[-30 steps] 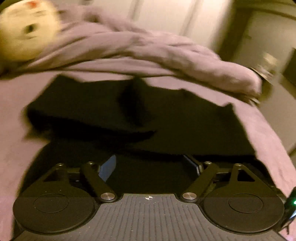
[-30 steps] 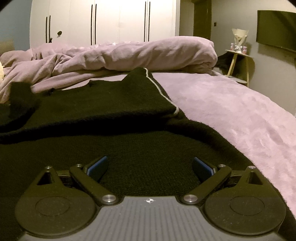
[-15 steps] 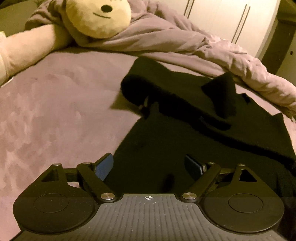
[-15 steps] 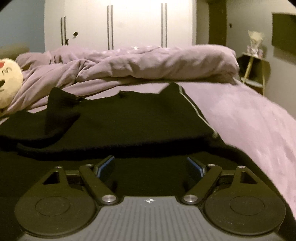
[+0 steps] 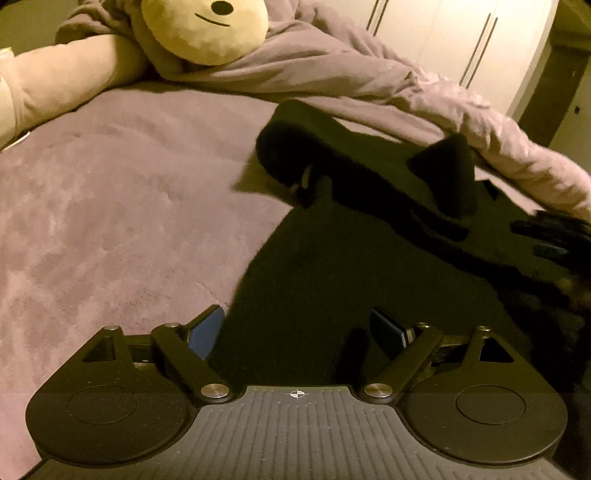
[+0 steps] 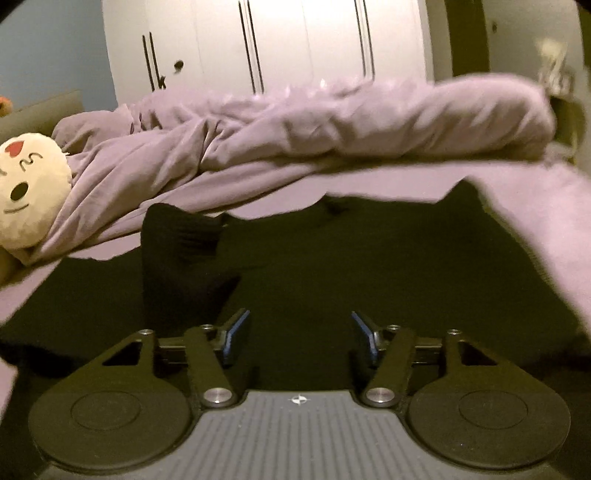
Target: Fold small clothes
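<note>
A black knitted garment (image 5: 351,266) lies spread on the purple bed cover (image 5: 110,221), with a bunched sleeve at its far left and a raised fold further back. My left gripper (image 5: 297,330) is open and empty, low over the garment's near left edge. In the right wrist view the same garment (image 6: 369,258) fills the middle, with an upright fold (image 6: 177,251) at left. My right gripper (image 6: 299,334) is open and empty just above the cloth. The right gripper also shows blurred at the right edge of the left wrist view (image 5: 554,240).
A crumpled purple duvet (image 6: 332,129) lies across the back of the bed. A cream plush toy (image 5: 207,29) rests at the far left, also in the right wrist view (image 6: 29,188). White wardrobe doors (image 6: 277,44) stand behind.
My left gripper has swung left, from facing the garment's middle to its left edge. My right gripper has turned left and moved over the cloth. Both stayed open.
</note>
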